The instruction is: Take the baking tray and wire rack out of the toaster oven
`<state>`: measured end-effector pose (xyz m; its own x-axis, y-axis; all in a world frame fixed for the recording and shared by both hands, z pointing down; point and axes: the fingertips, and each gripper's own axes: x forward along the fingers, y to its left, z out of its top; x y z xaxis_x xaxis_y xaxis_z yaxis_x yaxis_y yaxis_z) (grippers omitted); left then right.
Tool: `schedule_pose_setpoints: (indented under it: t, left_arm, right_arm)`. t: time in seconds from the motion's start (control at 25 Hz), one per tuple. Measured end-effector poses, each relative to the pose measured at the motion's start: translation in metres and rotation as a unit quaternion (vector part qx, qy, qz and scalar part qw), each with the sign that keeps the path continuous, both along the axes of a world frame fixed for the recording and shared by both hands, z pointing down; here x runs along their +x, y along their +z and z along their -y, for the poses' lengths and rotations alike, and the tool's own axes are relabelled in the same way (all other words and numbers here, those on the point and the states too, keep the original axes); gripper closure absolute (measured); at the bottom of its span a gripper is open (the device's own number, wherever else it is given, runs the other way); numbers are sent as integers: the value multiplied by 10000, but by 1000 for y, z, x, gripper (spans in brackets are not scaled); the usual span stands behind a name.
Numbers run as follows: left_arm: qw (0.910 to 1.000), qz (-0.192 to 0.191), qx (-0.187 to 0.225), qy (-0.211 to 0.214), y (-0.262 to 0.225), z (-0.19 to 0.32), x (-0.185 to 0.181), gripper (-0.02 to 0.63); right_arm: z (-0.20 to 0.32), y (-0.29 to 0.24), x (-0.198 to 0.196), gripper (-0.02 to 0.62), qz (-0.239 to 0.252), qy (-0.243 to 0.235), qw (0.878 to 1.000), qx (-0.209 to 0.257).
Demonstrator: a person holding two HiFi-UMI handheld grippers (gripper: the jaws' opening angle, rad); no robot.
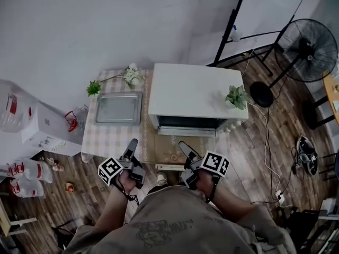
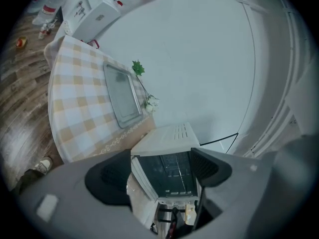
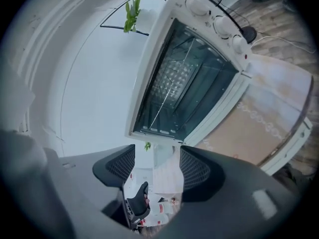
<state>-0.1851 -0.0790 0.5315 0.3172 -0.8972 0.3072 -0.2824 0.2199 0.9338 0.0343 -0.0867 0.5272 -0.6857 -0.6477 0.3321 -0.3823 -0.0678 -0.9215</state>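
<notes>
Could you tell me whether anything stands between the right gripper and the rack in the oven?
Nothing visible does. The oven door looks open, the rack lies inside, and the open right gripper hangs before it with only bare table between.

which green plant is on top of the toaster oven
The leafy plant, standing at the right end of the toaster oven top. The other green sprig lies on the checked table beside white flowers.

Soft even light, fisheye-warped edges

Open toaster oven (image 3: 189, 78), what may be a wire rack (image 3: 172, 81) inside, hand-held gripper (image 3: 157, 164) jaws apart
</notes>
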Motion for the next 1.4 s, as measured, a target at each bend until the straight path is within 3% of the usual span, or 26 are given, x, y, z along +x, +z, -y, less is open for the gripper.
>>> schedule_pose_setpoints:
  t: [0.36, 0.52, 0.76, 0.92, 1.4]
  left_arm:
    - [9986, -76, 271, 453, -11, 22, 59, 253]
    - [9959, -127, 495, 741, -11, 40, 102, 323]
    - [9940, -445, 759, 656, -9, 78, 144, 341]
    - [9930, -440, 981, 490, -4, 102, 148, 436]
    - [9821, -591, 1788, 35, 14, 153, 160, 439]
  right_arm:
    - [4, -4, 53, 308, 166, 824, 9963, 153]
    - [24, -6, 87, 319, 231, 1377, 9897, 309]
    - [63, -4, 122, 310, 544, 1931, 9780, 566]
    - [83, 6, 132, 341, 636, 2073, 9733, 748]
    - [136, 23, 138, 370, 1404, 2545, 9459, 1439]
